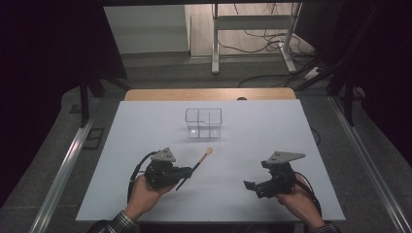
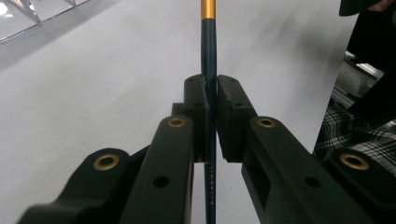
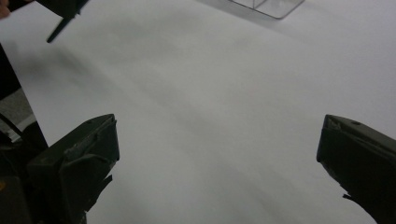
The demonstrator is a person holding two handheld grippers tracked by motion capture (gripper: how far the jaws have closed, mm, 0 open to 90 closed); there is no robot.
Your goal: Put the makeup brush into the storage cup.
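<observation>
A slim brush (image 1: 200,162) with a dark handle, a gold ferrule and a tan tip lies slanted across the white table (image 1: 145,136). My left gripper (image 1: 187,171) is shut on its handle. In the left gripper view the jaws of that gripper (image 2: 211,86) press on the dark handle (image 2: 208,56), and the gold ferrule (image 2: 208,9) shows beyond them. A clear compartmented organiser (image 1: 204,121) stands beyond the brush tip, at mid-table. At the right my right gripper (image 1: 255,174) is open with nothing in it, and in its own view the same gripper (image 3: 218,126) has its jaws spread wide over bare table.
The organiser's corner (image 2: 28,14) shows at the upper left of the left gripper view, and its edge (image 3: 271,7) at the top of the right gripper view. The brush's rear end (image 3: 58,30) pokes in at that view's top left. A wooden strip (image 1: 209,93) borders the table's far side.
</observation>
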